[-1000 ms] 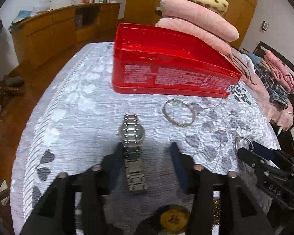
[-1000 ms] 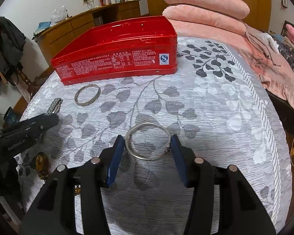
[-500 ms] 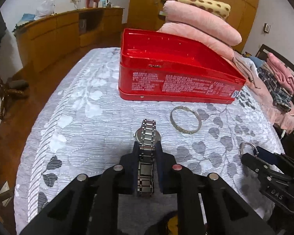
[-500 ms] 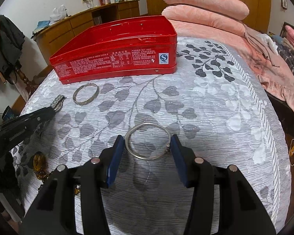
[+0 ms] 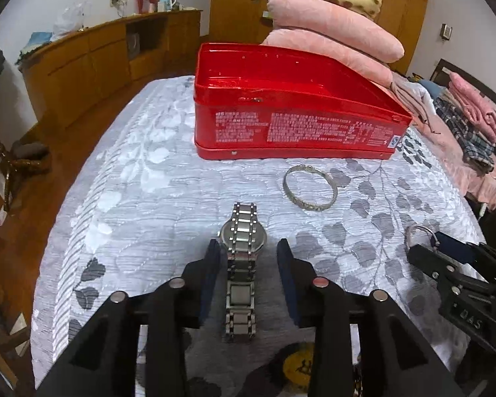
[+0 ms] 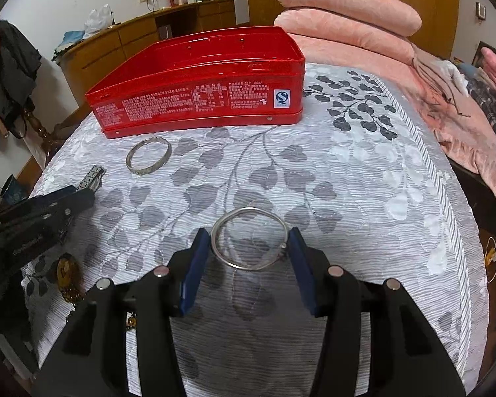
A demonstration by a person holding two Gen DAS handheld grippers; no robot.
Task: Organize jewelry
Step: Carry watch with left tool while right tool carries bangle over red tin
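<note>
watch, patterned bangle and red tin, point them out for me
watch (image 5: pixel 242 235): left wrist view, on the round case.
patterned bangle (image 5: pixel 317 205): left wrist view, on the near edge of the band.
red tin (image 6: pixel 198 106): right wrist view, on the printed front wall.

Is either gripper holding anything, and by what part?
Right gripper holds the thin bangle across its rim. Left gripper is open around the watch.

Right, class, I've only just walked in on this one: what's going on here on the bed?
A person is sorting jewelry on a leaf-patterned bedspread using two handheld grippers. The right gripper grips a thin silver bangle between its blue pads. The left gripper is open, its fingers on either side of a steel wristwatch lying flat. A patterned silver bracelet lies untouched before the open red tin, which looks empty.
</note>
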